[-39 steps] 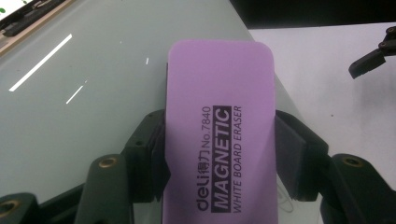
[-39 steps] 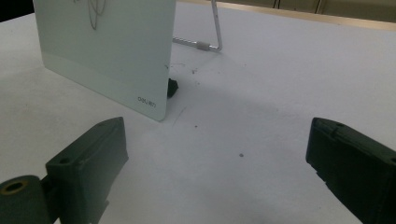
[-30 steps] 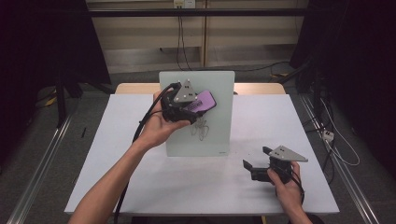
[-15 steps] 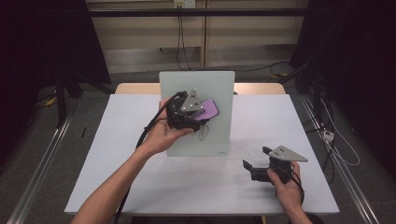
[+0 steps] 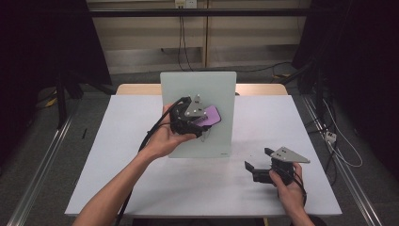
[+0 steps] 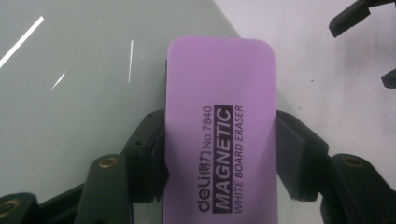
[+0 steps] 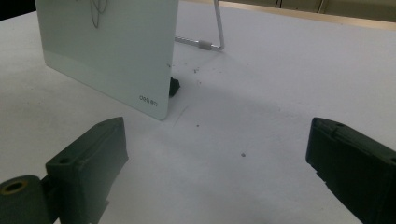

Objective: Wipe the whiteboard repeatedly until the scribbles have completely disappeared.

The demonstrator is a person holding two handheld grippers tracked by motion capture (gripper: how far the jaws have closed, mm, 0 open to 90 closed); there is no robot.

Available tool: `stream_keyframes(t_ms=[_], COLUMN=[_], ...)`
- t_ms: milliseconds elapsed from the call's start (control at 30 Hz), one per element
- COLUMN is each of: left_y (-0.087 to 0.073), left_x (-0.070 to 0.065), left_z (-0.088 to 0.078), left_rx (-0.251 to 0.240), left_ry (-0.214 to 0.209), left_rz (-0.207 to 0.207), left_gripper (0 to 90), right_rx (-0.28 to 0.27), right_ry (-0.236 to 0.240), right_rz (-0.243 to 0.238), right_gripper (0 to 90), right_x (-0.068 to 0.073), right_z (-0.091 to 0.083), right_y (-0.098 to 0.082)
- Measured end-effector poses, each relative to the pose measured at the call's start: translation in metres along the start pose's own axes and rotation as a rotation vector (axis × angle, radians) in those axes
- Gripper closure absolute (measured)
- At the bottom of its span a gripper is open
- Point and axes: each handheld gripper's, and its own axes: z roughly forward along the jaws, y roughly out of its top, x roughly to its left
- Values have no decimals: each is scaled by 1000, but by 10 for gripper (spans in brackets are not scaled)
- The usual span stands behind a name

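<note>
Left tool [image 6: 219,154] clamps purple eraser [image 6: 219,116] printed "deli No.7840 MAGNETIC WHITE BOARD ERASER"

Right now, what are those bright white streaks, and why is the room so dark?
Left gripper view: the streaks are lamp glare on the glossy whiteboard beside the purple eraser. High view: light falls on the white table while the surroundings stay black. Right gripper view: near tongs look soft.
</note>
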Motion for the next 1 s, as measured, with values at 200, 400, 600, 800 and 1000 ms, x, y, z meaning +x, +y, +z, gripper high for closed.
stream_keyframes(t_ms=[200,400,600,800,1000], left_y=[2,-2,-8,-17,-17], left_x=[12,25,26,17,15], left_z=[-15,-30,-34,-27,-24], left_rx=[-25,-59,-60,-36,-29], left_ry=[38,74,85,58,55], left_rz=[-17,-45,-38,-28,-27], left_gripper=[411,411,411,410,409], right_rx=[1,2,3,4,5], right_ry=[1,-1,-1,-1,0], right_rz=[1,4,3,1,-2], right_gripper=[56,56,56,56,56], right_x=[0,1,1,1,1], right_z=[0,0,1,1,1], right_y=[0,0,0,0,0])
